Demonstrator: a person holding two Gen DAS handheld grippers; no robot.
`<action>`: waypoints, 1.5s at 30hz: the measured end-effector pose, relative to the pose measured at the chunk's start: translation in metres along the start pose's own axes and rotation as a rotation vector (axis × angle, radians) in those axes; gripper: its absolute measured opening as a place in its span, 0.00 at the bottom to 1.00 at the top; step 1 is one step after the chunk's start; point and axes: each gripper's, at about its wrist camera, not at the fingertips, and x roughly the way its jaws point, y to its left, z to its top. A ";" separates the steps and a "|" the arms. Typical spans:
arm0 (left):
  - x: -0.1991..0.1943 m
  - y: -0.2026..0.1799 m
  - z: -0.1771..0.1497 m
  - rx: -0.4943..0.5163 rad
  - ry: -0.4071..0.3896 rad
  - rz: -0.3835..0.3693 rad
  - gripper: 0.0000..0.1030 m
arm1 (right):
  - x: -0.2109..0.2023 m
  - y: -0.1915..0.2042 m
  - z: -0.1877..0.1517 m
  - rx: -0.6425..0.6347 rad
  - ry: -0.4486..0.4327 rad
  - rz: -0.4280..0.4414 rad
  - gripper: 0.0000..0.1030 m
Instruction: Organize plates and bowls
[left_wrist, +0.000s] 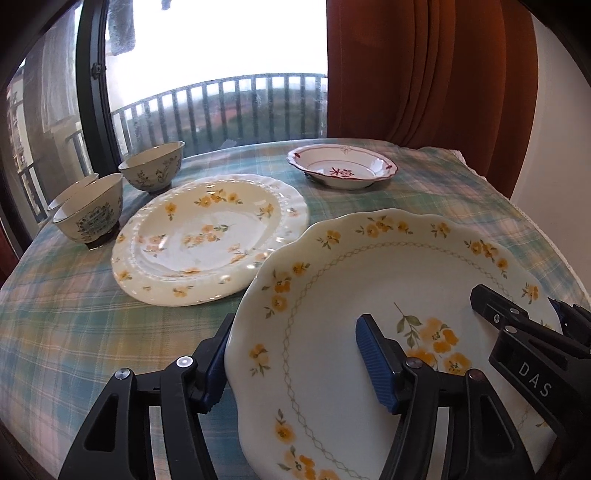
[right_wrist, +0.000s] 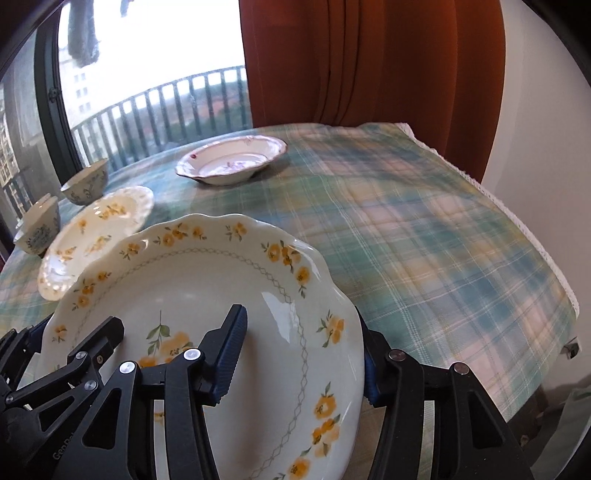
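Clearly "DAS" on right gripper

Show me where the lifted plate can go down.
Bare tablecloth spreads right of the red-rimmed dish, out to the lace edge. Crowded: left side, where the ruffled plate and three bowls cluster.

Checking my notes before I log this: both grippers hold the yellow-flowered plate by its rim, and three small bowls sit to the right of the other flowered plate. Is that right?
One slip: the three bowls sit to the left of the other flowered plate, by the window, as the left wrist view shows. The left gripper and right gripper do hold the yellow-flowered plate by its rim.
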 end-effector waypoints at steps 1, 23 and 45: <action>-0.003 0.004 0.000 -0.005 -0.008 0.002 0.63 | -0.004 0.005 0.000 -0.007 -0.007 0.002 0.55; -0.050 0.145 -0.026 -0.183 -0.082 0.130 0.63 | -0.034 0.158 -0.005 -0.165 -0.046 0.139 0.55; -0.030 0.266 -0.054 -0.273 0.001 0.269 0.63 | 0.006 0.306 -0.024 -0.319 0.036 0.259 0.55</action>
